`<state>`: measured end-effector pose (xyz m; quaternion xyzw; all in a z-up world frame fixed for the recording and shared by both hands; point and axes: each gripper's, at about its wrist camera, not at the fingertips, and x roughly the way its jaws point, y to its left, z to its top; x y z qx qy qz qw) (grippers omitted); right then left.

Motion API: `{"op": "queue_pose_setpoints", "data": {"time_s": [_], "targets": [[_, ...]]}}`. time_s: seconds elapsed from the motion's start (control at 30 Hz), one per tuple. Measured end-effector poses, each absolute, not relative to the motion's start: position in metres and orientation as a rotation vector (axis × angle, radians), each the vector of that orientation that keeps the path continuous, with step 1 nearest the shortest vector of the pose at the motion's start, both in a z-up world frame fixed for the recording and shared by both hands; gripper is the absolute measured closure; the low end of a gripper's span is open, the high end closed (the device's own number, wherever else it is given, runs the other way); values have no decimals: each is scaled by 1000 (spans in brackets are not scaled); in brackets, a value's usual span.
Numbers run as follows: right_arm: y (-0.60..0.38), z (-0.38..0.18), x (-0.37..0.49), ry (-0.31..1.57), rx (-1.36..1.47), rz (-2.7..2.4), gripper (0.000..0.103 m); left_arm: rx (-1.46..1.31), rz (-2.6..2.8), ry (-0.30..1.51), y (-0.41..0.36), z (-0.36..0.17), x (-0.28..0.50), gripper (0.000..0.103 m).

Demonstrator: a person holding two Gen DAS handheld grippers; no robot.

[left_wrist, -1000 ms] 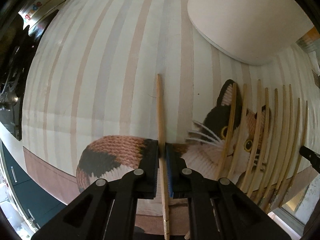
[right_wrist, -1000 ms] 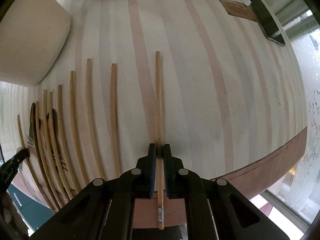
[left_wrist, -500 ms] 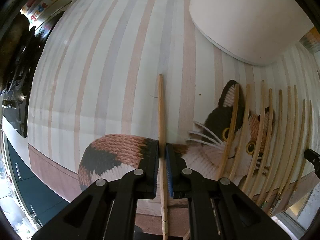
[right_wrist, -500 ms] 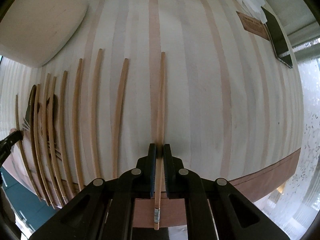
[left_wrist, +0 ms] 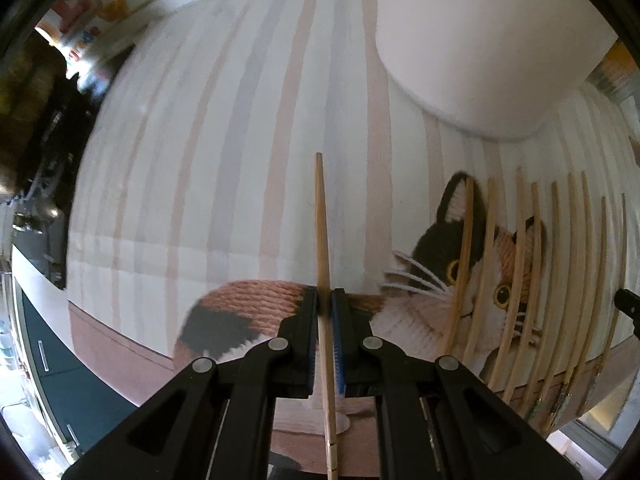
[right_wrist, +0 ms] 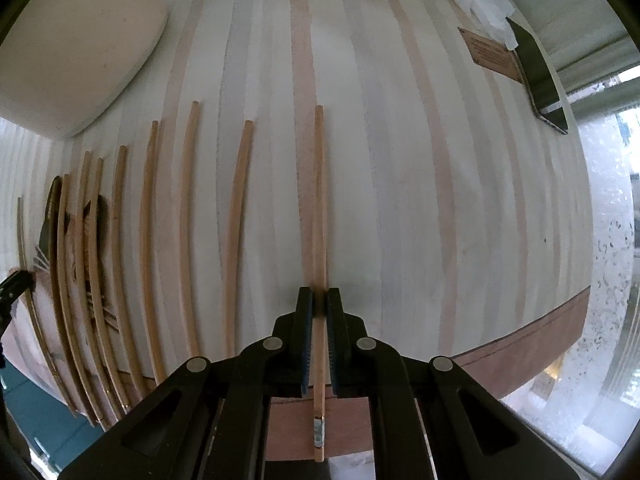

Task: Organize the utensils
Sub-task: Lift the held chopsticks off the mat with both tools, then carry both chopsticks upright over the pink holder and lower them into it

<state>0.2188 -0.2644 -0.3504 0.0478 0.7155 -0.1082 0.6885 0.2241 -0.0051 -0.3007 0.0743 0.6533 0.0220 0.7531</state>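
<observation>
- Both views are shifting since the earlier frames: the white container (left_wrist: 480, 40) is looming larger in the left view.
- Left gripper (left_wrist: 324, 320) is clenching one chopstick (left_wrist: 322, 232) above the striped mat (left_wrist: 200, 160).
- Right gripper (right_wrist: 316, 320) is clenching another chopstick (right_wrist: 318, 200), right of the chopstick row (right_wrist: 148, 240).

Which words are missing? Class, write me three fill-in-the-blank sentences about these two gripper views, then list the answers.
1. Each gripper, the left gripper and the right gripper, is shut on a single ____.
2. The row of loose chopsticks lies across a picture of a ____ on the striped tablecloth.
3. The right gripper's chopstick lies along a ____ stripe of the cloth.

Answers: chopstick; cat; pink
</observation>
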Motion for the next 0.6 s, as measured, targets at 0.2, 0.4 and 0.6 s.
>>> {"op": "queue_pose_setpoints", "data": {"time_s": [0.2, 0.4, 0.6], "targets": [[-266, -319, 206, 1487, 184, -270, 96, 158, 69, 1291, 1, -249, 220, 99], [-264, -274, 200, 1364, 245, -274, 96, 120, 73, 1169, 4, -197, 216, 99], [-267, -226, 199, 1264, 300, -251, 96, 44, 60, 1059, 20, -145, 221, 99]]}}
